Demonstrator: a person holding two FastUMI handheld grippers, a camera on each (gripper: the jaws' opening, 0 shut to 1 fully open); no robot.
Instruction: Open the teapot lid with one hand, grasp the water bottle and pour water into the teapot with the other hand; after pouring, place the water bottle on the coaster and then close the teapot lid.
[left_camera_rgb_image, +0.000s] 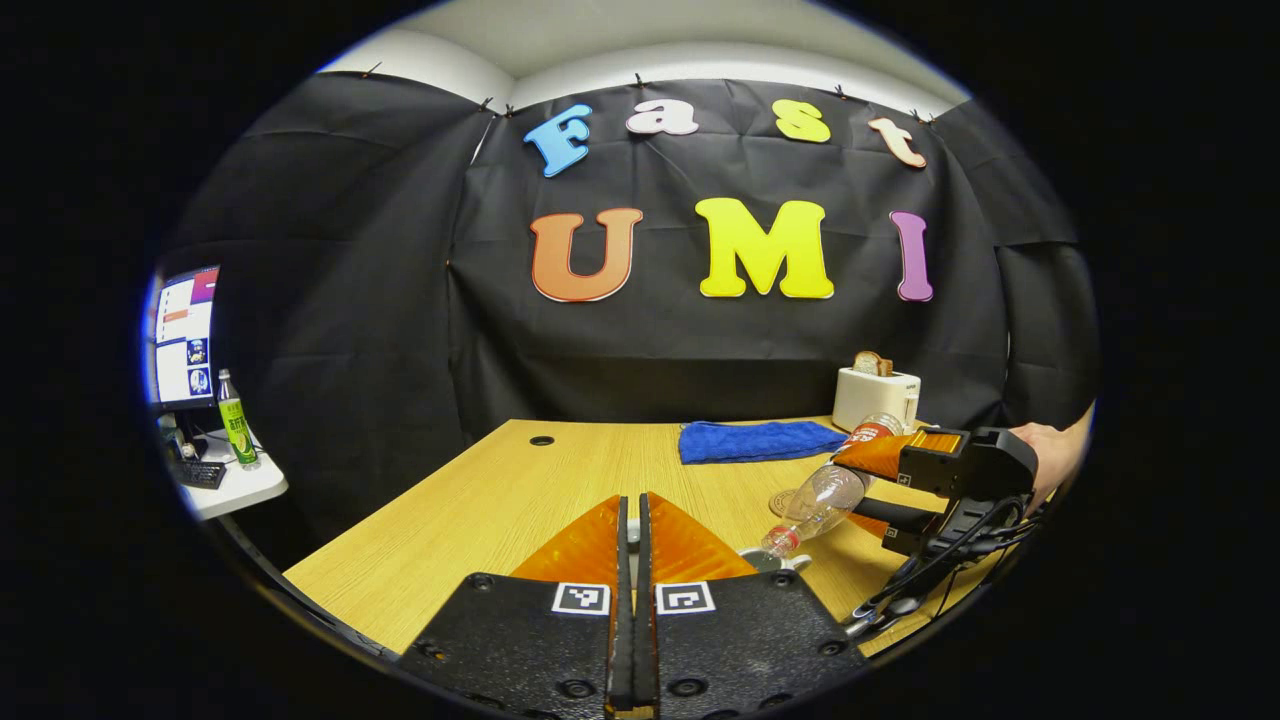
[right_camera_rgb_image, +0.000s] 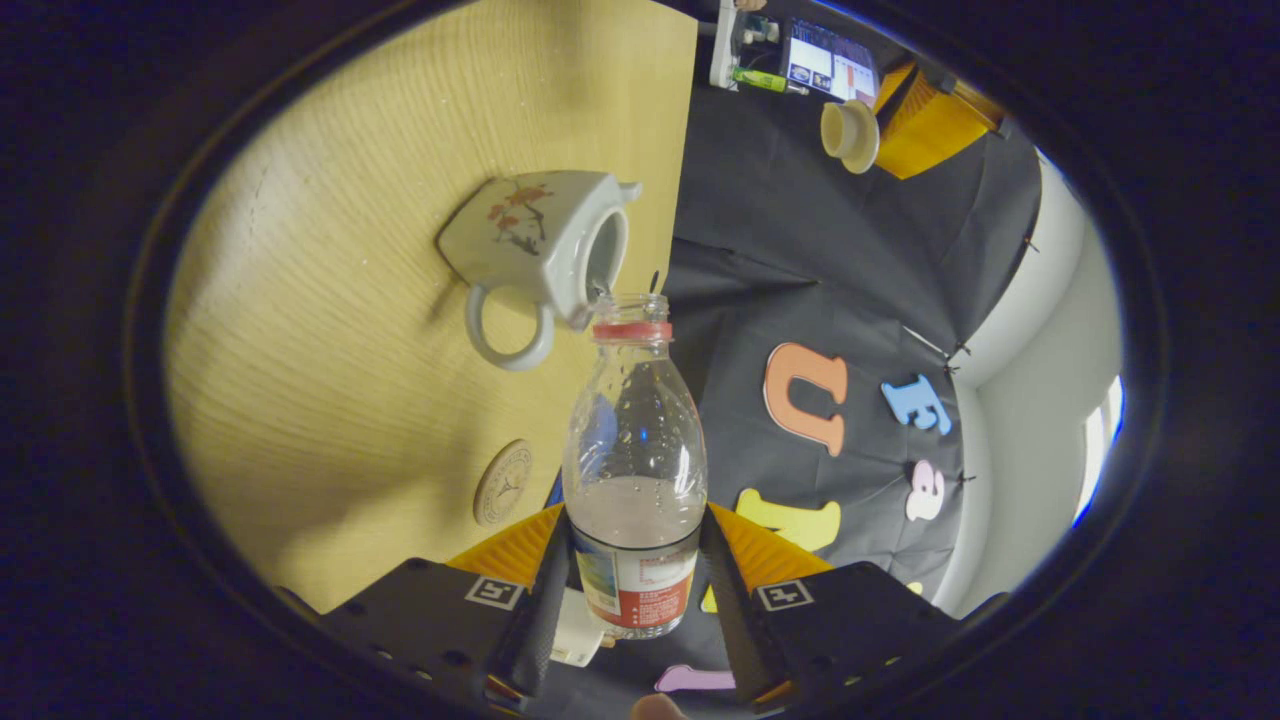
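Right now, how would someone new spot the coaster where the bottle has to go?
Start at the wooden table in the right gripper view and find the white teapot with the flower print. The coaster lies flat on the table beside it, next to the bottle held by the right gripper. It is a small round tan disc with a stamped pattern, the only flat thing there.

The near left of the table (left_camera_rgb_image: 480, 510) lies bare, giving open passage there. At the back a blue cloth (left_camera_rgb_image: 758, 440) and a toaster (left_camera_rgb_image: 876, 396) stand in the way. On the right, the right gripper (left_camera_rgb_image: 880, 490) with its tilted bottle (left_camera_rgb_image: 822, 497) blocks the space above the teapot (right_camera_rgb_image: 540, 255) and beside the coaster (right_camera_rgb_image: 502, 483).
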